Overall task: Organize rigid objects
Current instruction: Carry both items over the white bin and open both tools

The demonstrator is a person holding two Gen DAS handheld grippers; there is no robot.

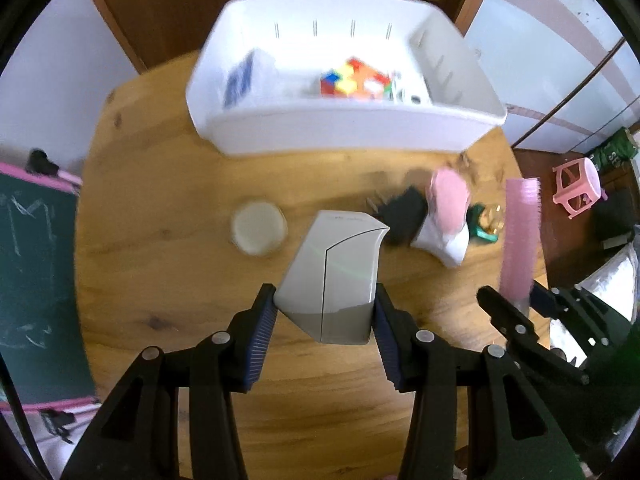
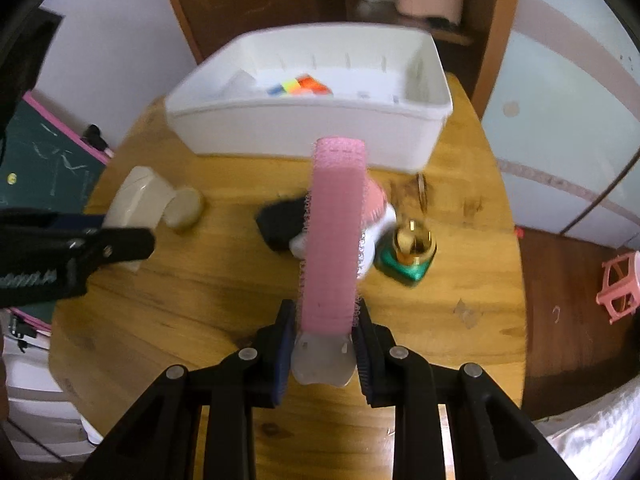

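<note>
In the centre of the left wrist view, the left gripper [image 1: 325, 320] is closed on a grey wedge-shaped object [image 1: 334, 276]. Both blue pads press on its lower sides, and the object is held above the wooden table [image 1: 160, 280]. In the right wrist view the same object [image 2: 138, 200] appears at the middle left, between the black fingers of the left gripper [image 2: 116, 236].

The right gripper [image 2: 325, 344] is closed around a pink hair roller [image 2: 334, 232]. It grips the lower end, where a translucent plastic base shows between the pads. The roller stands upright in the middle of the frame. In the left wrist view the roller [image 1: 520, 232] is at the right side, with the right gripper [image 1: 516, 300] below it.

A white bin [image 1: 344, 128] stands at the far end of the table, in the upper middle of both views. Inside it lies a colourful puzzle cube [image 1: 354, 80], near the right half, and a dark blue item [image 1: 240, 78] at the left wall; blur hides what it is.

On the table between the bin and the grippers there are a round cream lid [image 1: 259, 227], a black block [image 1: 400, 216], a pink and white object [image 1: 448, 216] touching the block, and a green bottle with a gold cap [image 2: 408, 252] just beside the pink and white object. A green chalkboard with a pink frame [image 1: 36, 280] is at the left edge, and a pink stool [image 1: 576, 186] is on the floor at the right.
</note>
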